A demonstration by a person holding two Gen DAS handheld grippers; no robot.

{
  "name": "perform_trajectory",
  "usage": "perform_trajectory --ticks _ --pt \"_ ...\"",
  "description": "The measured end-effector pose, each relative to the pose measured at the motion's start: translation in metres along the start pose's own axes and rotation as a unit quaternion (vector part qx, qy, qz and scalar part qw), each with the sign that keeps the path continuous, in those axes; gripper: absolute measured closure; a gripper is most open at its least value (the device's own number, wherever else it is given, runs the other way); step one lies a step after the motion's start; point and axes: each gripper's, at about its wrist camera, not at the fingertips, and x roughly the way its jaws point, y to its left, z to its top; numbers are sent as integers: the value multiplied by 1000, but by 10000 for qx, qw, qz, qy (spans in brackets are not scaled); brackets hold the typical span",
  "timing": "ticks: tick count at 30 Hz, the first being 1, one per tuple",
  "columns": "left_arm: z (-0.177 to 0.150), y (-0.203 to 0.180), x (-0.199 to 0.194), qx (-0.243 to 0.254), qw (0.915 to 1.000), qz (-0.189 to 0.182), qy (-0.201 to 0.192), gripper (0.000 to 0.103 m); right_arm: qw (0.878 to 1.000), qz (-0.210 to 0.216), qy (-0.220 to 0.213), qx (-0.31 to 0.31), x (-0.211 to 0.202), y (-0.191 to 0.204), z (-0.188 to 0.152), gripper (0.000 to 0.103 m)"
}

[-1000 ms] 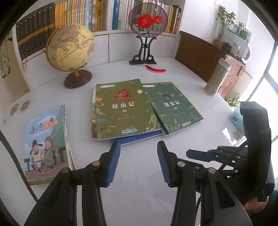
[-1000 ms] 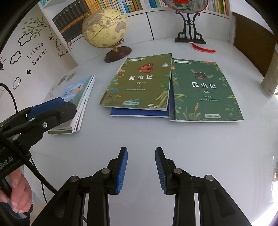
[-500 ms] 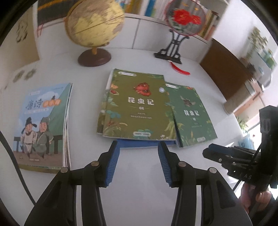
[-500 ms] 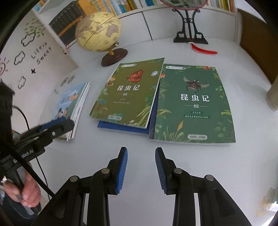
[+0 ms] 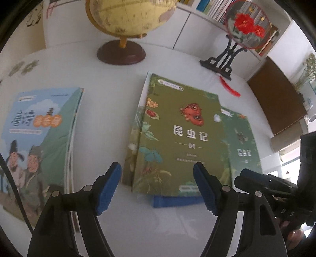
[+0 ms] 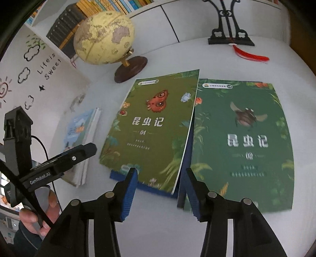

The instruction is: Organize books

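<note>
An olive-green book marked 04 (image 5: 183,138) (image 6: 154,126) lies on a blue book (image 5: 175,200) (image 6: 150,186) on the white table. A darker green book marked 02 (image 5: 243,146) (image 6: 241,142) lies to its right, partly under it. A light-blue picture book (image 5: 37,142) (image 6: 79,130) tops a small stack at the left. My left gripper (image 5: 157,190) hangs over the near edge of book 04, its jaws opening with nothing gripped. My right gripper (image 6: 161,194) hovers where books 04 and 02 meet, its jaws opening too, pressing on nothing.
A globe (image 5: 128,15) (image 6: 104,37) on a dark wooden base stands behind the books. A round fan on a black stand (image 5: 246,25) with a red tassel (image 6: 250,55) is at the back right. Shelves of books line the back wall (image 6: 69,33). A hand (image 6: 41,213) holds the left gripper.
Both grippers have moved forward and down toward the green books, which now look larger. Both pairs of jaws have widened, the left more than the right.
</note>
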Motion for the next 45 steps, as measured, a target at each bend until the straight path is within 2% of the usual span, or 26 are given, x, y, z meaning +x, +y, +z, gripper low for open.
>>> perform_trajectory --ticks 6,13,16,19,22,26,29,32,35,43,45 --pt "1 1 23 66 9997 -100 233 32 9999 -120 83 -76 21 -2 12 56" --pt "1 -4 28 240 9993 -175 237 32 9997 -13 211 95 36 -12 13 56" --pt "-4 -8 26 405 9988 -147 252 32 9999 -61 118 76 36 -8 12 54" --pt "-15 -8 18 403 9982 -285 330 32 9997 -223 37 -47 31 -2 7 54" --pt "-33 -6 9 320 9979 -373 433 32 9997 -198 106 -40 27 -1 -2 54" --pt "-60 -11 -4 356 9972 -341 568 32 9993 -127 327 117 22 -1 -27 54" --pt "-72 -8 -8 263 9964 -486 643 32 9990 -116 421 93 15 2 -46 54" --pt "-75 0 -3 184 9969 -347 678 32 9985 -37 530 140 12 -2 -59 54" --pt "-72 6 2 166 9971 -253 696 32 9978 -171 605 228 16 -10 -63 54" --pt "-73 -3 5 282 9961 -466 701 33 9985 122 427 320 18 -11 -64 54" --pt "-74 -9 6 308 9961 -447 702 37 9981 274 410 358 21 -8 -63 54"
